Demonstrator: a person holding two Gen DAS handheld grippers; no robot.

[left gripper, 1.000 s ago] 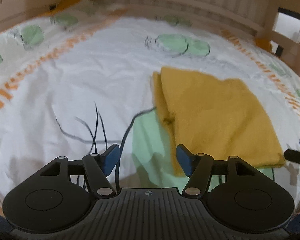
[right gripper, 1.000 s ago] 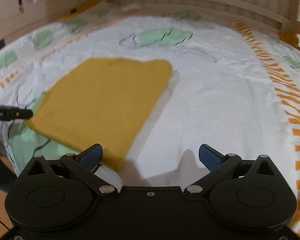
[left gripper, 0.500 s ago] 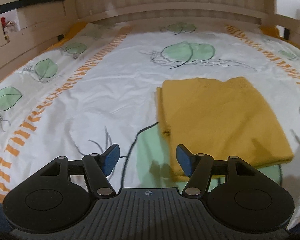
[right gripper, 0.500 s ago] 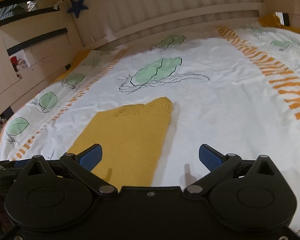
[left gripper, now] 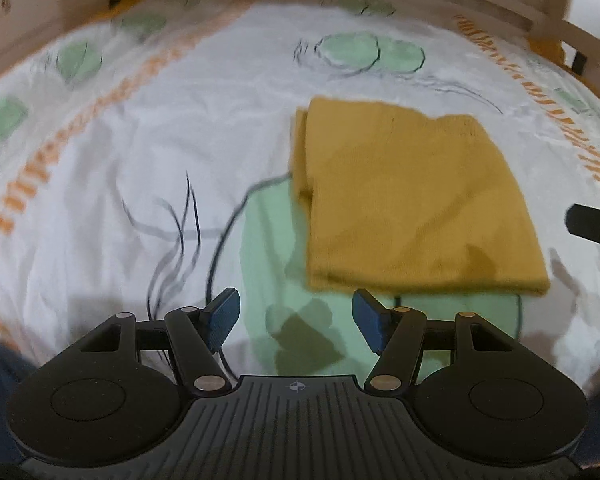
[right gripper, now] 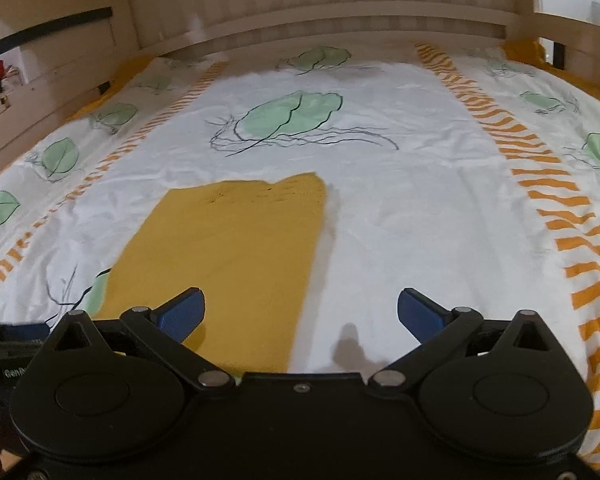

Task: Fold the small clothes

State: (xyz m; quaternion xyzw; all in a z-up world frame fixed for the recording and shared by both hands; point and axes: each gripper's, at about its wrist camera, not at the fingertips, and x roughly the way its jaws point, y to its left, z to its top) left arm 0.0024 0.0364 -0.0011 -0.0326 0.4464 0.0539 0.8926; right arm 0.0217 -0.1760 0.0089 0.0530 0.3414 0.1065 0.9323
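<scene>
Cloth (left gripper: 412, 204), the mustard piece we are folding, lies flat on the bed (left gripper: 180, 128) as a neat folded rectangle, doubled layers showing along its left edge. Over the last second both views have swung up and back while the cloth kept its shape and place, so we judge this fold done and ourselves backed off it. Our left hand-held gripper (left gripper: 296, 318) hangs just short of the near edge with its jaws apart and nothing between them; our right hand-held gripper (right gripper: 300, 312) is likewise spread wide and empty, its left finger (right gripper: 182, 314) over the cloth's near right corner, though we cannot tell if it touches. Bare sheet runs wide to the left, the right and beyond the far edge, up to the wooden rails (right gripper: 340, 20). Both near corners look easy to reach.
</scene>
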